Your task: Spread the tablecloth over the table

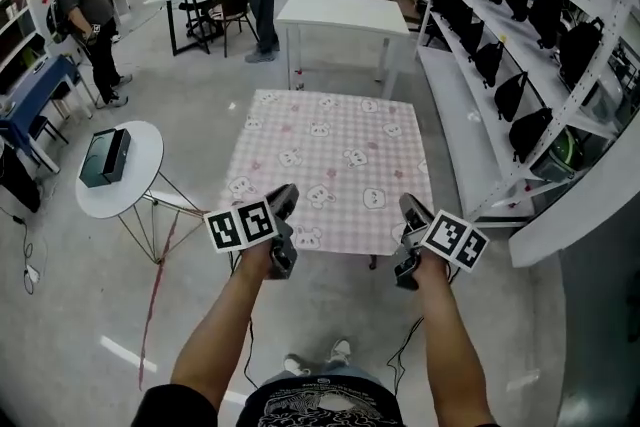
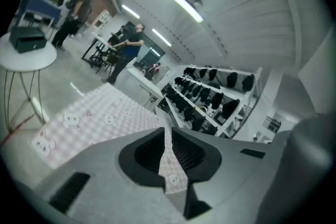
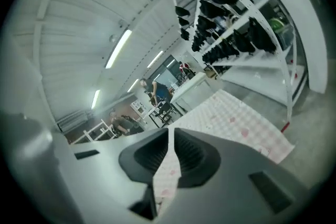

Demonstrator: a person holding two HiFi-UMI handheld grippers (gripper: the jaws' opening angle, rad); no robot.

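Observation:
A pink checked tablecloth [image 1: 330,165] with small bear prints is stretched out flat ahead of me, hiding whatever is under it. My left gripper [image 1: 285,207] is shut on its near left corner, and my right gripper [image 1: 408,212] is shut on its near right corner. In the left gripper view a strip of tablecloth [image 2: 169,157] is pinched between the dark pads, with the rest of the cloth running away to the left. In the right gripper view the tablecloth [image 3: 169,162] is pinched the same way, and the sheet spreads off to the right.
A white table [image 1: 345,15] stands beyond the cloth. A long white rack of black bags [image 1: 520,35] runs along the right. A round white side table [image 1: 140,180] with a dark box [image 1: 104,157] is at the left. Several people stand at the far end.

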